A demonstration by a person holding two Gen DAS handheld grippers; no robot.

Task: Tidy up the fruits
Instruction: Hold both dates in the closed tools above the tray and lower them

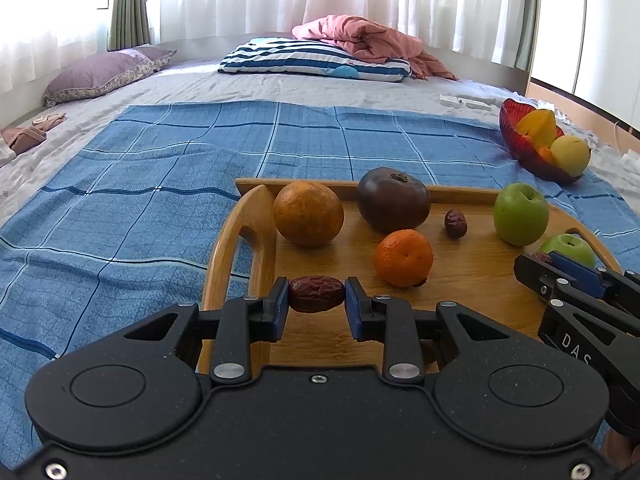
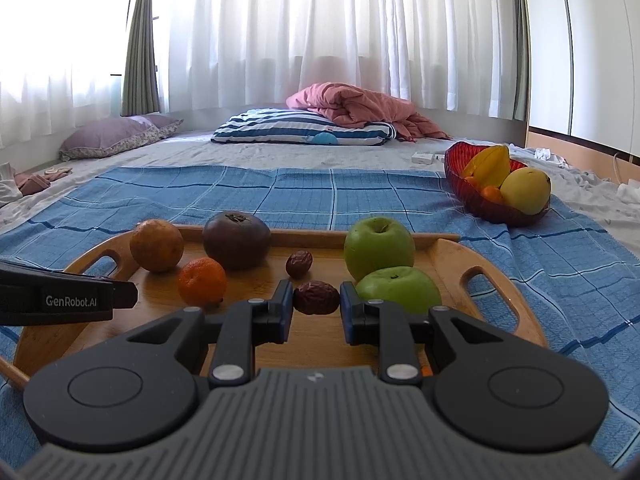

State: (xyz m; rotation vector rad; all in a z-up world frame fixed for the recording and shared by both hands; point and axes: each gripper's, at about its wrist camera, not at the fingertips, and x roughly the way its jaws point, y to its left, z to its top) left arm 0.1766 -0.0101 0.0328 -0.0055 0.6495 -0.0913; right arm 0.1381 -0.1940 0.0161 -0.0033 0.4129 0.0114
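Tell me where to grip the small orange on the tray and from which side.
Grip the small orange across its round middle, coming from above. It sits alone on the wooden tray, apart from the large orange and dark fruit, so both fingers probably have room.

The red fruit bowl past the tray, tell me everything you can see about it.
The translucent red ribbed bowl looks like glass or plastic, shallow, with a flared rim. It rests on the blue checked cloth, beyond the wooden tray's right end and apart from it. Inside lie a yellow star fruit, a yellow pear-like fruit and small orange fruits. Neither gripper touches it.
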